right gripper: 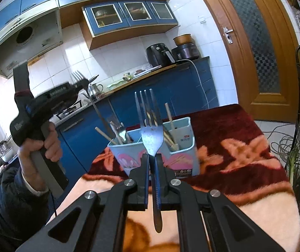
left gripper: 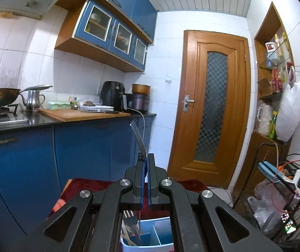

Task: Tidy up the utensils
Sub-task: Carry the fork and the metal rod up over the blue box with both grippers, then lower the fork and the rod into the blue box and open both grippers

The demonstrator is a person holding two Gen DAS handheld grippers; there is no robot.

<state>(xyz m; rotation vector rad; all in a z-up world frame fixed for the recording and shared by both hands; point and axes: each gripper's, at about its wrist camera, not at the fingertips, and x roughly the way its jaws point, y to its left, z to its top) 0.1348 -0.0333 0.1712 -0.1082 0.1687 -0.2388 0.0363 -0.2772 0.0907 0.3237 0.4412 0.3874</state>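
My left gripper (left gripper: 145,157) is shut on a steel fork (left gripper: 138,137), tines up, held above the light blue utensil caddy (left gripper: 162,234). In the right wrist view the left gripper (right gripper: 80,87) shows at the left, its fork (right gripper: 87,88) hanging handle-down over the caddy's left compartment. My right gripper (right gripper: 152,157) is shut on a second fork (right gripper: 150,130), tines up, just in front of the caddy (right gripper: 181,145). The caddy holds chopsticks (right gripper: 170,121) and other cutlery.
The caddy stands on a table covered with a red and cream blanket (right gripper: 234,147). Blue kitchen cabinets (left gripper: 76,147) and a counter with stove, kettle and air fryer (left gripper: 113,95) lie behind. A wooden door (left gripper: 210,109) and a wire rack (left gripper: 286,189) are at the right.
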